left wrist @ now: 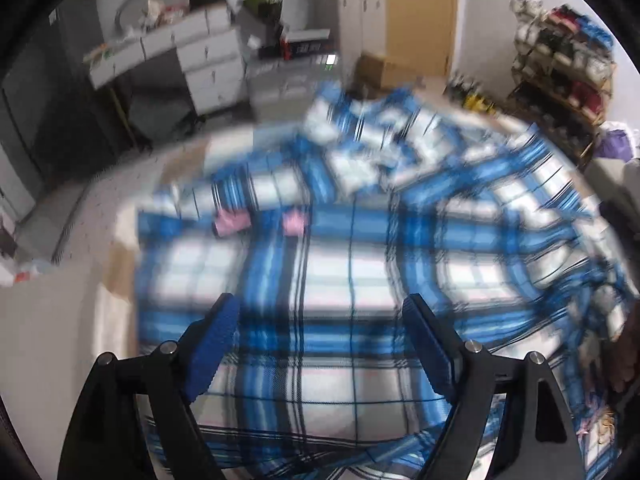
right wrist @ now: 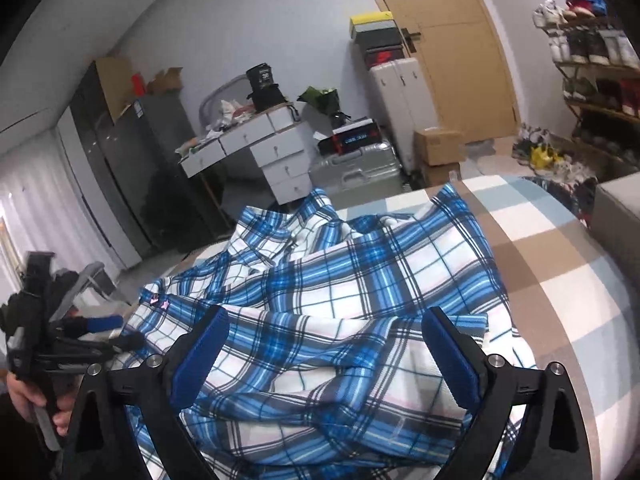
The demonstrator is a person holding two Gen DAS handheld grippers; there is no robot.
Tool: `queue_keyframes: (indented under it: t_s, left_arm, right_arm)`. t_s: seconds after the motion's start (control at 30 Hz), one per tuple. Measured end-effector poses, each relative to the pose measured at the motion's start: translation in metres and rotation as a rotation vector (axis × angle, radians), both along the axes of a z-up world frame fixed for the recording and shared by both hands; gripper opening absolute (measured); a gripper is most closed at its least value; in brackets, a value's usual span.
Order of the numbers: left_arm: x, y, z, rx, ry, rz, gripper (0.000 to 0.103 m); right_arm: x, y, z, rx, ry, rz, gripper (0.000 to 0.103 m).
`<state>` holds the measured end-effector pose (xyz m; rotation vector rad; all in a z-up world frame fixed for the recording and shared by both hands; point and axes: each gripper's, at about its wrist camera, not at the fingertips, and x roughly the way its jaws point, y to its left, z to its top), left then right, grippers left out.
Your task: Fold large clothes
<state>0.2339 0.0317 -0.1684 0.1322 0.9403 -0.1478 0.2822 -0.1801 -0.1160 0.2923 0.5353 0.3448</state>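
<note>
A large blue-and-white plaid shirt (right wrist: 340,280) lies rumpled on the bed; it also shows in the left wrist view (left wrist: 348,248), blurred by motion. My left gripper (left wrist: 320,312) is open and empty just above the shirt's flat part. It also shows at the left edge of the right wrist view (right wrist: 116,330), held in a hand, with its fingertips at the shirt's left edge. My right gripper (right wrist: 326,328) is open and empty above the bunched near part of the shirt.
The bed has a checked brown, white and pale blue cover (right wrist: 560,280). Beyond it stand a white drawer desk (right wrist: 276,152), a dark fridge (right wrist: 136,168), suitcases (right wrist: 356,168), cardboard boxes (right wrist: 440,148), a wooden door (right wrist: 452,48) and a shoe rack (right wrist: 596,64).
</note>
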Motion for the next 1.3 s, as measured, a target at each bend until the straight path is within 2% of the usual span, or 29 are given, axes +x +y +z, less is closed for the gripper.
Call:
queue_keyframes:
  t_s: [0.03, 0.1, 0.2, 0.27, 0.33, 0.4, 0.47, 0.57, 0.63, 0.7, 0.77, 0.87, 0.93, 1.0, 1.03, 1.07, 1.13, 1.17, 1.23, 1.3]
  left_arm:
    - [0.008, -0.001, -0.013, 0.014, 0.061, 0.015, 0.084]
    - [0.006, 0.004, -0.013, -0.021, 0.038, 0.031, 0.085]
    - [0.002, 0.0, -0.003, 0.0, 0.043, 0.032, 0.082]
    - [-0.005, -0.006, 0.008, -0.027, 0.009, -0.006, 0.082]
    - [-0.008, -0.025, 0.025, -0.001, -0.05, -0.065, 0.083]
    - [-0.008, -0.042, 0.033, 0.029, -0.067, -0.125, 0.083]
    - [0.004, -0.055, 0.018, 0.068, -0.048, -0.145, 0.083]
    - [0.016, -0.059, -0.013, 0.088, 0.054, -0.149, 0.083]
    - [0.021, -0.049, -0.019, 0.029, 0.065, -0.111, 0.086]
    - [0.023, -0.046, -0.011, 0.032, 0.081, -0.103, 0.083]
    - [0.021, -0.05, 0.005, -0.007, 0.06, -0.139, 0.083]
    - [0.021, -0.068, 0.022, 0.01, 0.023, -0.195, 0.083]
    - [0.027, -0.078, 0.014, -0.002, 0.057, -0.22, 0.084]
    - [0.041, -0.081, -0.012, 0.003, 0.164, -0.205, 0.084]
    - [0.044, -0.078, -0.018, -0.007, 0.153, -0.19, 0.09]
    - [0.046, -0.079, -0.019, -0.001, 0.139, -0.184, 0.09]
    - [0.049, -0.074, -0.016, 0.001, 0.176, -0.185, 0.088]
    - [0.048, -0.07, -0.01, -0.003, 0.175, -0.181, 0.088]
    - [0.048, -0.062, 0.008, -0.038, 0.113, -0.182, 0.089]
    - [0.051, -0.063, 0.015, -0.042, 0.108, -0.194, 0.089]
  right_arm:
    - [-0.002, 0.001, -0.001, -0.003, -0.003, 0.006, 0.099]
    - [-0.002, 0.003, -0.001, -0.01, -0.006, 0.013, 0.099]
    - [-0.002, 0.002, -0.002, -0.005, -0.001, 0.013, 0.099]
    - [-0.001, 0.0, -0.003, 0.001, 0.004, 0.012, 0.099]
    - [0.0, -0.001, -0.003, 0.005, 0.008, 0.013, 0.099]
    - [0.0, -0.001, -0.004, 0.004, 0.008, 0.013, 0.099]
    - [0.0, -0.001, -0.004, 0.004, 0.007, 0.015, 0.099]
    - [0.0, -0.003, -0.005, 0.006, 0.005, 0.01, 0.099]
    - [0.0, -0.005, -0.006, 0.01, 0.006, 0.005, 0.099]
    - [0.001, -0.007, -0.006, 0.015, 0.012, 0.0, 0.099]
    - [0.0, -0.008, -0.006, 0.024, 0.007, 0.002, 0.099]
    - [-0.003, -0.012, -0.004, 0.039, -0.011, -0.009, 0.099]
    - [-0.005, -0.018, -0.002, 0.059, -0.023, -0.034, 0.099]
    - [-0.007, -0.024, -0.001, 0.072, -0.026, -0.072, 0.099]
    - [-0.007, -0.026, -0.002, 0.08, -0.024, -0.087, 0.099]
    - [-0.006, -0.028, -0.001, 0.086, -0.022, -0.092, 0.099]
    - [-0.005, -0.031, -0.002, 0.096, -0.013, -0.099, 0.099]
    - [-0.004, -0.032, -0.002, 0.096, -0.008, -0.105, 0.099]
    - [-0.003, -0.033, -0.002, 0.099, -0.01, -0.105, 0.099]
    - [-0.005, -0.033, 0.0, 0.089, -0.021, -0.124, 0.099]
